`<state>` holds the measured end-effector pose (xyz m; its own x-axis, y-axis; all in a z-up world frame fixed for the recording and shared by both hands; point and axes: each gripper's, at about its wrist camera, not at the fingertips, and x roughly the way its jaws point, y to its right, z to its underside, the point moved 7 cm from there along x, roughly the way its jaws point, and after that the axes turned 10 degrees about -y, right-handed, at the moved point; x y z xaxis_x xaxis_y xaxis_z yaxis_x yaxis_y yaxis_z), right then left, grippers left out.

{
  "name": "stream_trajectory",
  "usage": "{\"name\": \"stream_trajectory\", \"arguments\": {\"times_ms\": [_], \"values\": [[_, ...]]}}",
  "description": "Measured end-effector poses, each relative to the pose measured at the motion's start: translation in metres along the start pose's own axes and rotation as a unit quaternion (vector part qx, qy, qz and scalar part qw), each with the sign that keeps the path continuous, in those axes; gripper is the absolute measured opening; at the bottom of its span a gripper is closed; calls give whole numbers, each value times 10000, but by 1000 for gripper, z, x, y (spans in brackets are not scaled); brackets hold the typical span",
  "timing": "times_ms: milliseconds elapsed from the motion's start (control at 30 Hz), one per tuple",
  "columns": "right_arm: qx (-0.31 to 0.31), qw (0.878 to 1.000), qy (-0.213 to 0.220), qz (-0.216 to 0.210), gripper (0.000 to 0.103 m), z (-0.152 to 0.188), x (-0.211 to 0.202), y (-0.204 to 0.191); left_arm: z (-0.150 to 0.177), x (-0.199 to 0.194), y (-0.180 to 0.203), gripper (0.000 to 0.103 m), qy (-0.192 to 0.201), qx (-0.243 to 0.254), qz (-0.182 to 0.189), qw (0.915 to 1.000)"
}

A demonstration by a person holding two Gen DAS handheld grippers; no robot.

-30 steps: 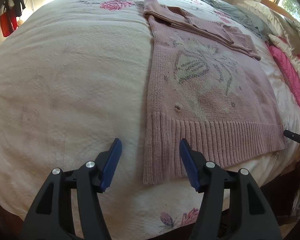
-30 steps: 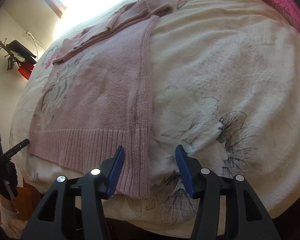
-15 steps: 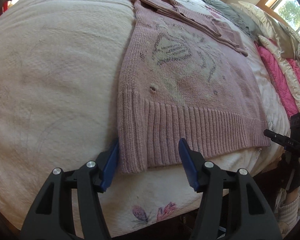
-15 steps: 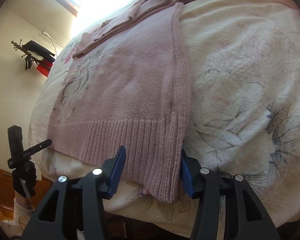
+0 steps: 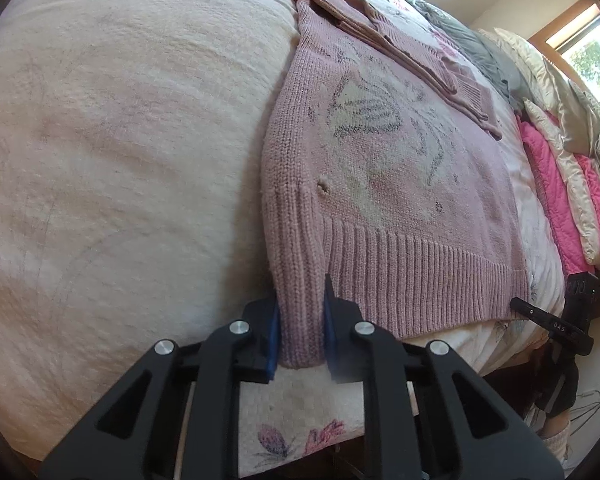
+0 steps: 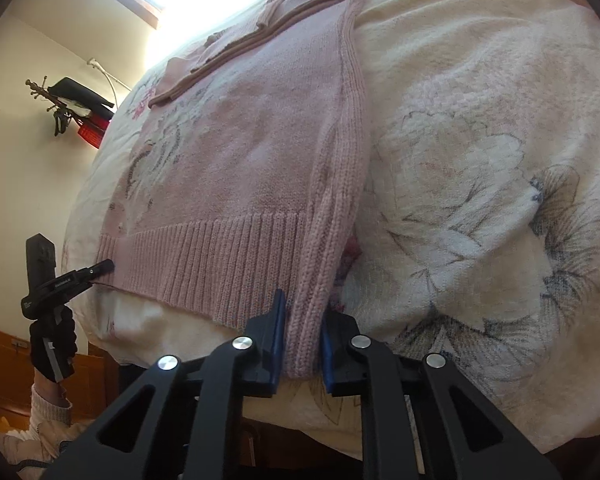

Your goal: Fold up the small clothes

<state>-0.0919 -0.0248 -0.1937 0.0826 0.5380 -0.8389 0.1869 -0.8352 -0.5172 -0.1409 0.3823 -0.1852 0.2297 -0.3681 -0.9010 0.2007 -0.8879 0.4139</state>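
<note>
Left wrist view: left gripper (image 5: pixel 300 330), open a second ago, now pinching pink sweater (image 5: pixel 400 184) hem corner; right gripper (image 6: pixel 302 338) likewise clamping opposite corner. Fold starting.

Each gripper, the left gripper (image 5: pixel 300 326) and the right gripper (image 6: pixel 302 342), has matte black arms with triangular cut-outs, round silver screw heads at the pivots, and blue pads (image 5: pixel 274 334) lining the inner faces of the fingers. The person's left hand (image 6: pixel 52 342) wears a black glove above a pale knitted cuff (image 6: pixel 46 404). The other tool, seen from each side, carries small white lettering on its black body.
</note>
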Motion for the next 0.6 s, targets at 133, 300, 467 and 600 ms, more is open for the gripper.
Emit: {"name": "stream_trajectory", "arguments": {"times_ms": [133,300,467,600], "values": [[27,9988,182,-451,11,-3,-14,-6,-2,-11,6,15,111,74,113,9998],[69,9890,518,-1384,11,-19,-44,-21,-14,-37,24,15,395,194,518,9977],[151,9806,836,-1767,10,-52,-70,-26,-42,-58,37,14,694,196,720,9948],[208,9809,952,-1683,10,-80,-78,-25,-72,-68,39,12,868,138,712,9936]]}}
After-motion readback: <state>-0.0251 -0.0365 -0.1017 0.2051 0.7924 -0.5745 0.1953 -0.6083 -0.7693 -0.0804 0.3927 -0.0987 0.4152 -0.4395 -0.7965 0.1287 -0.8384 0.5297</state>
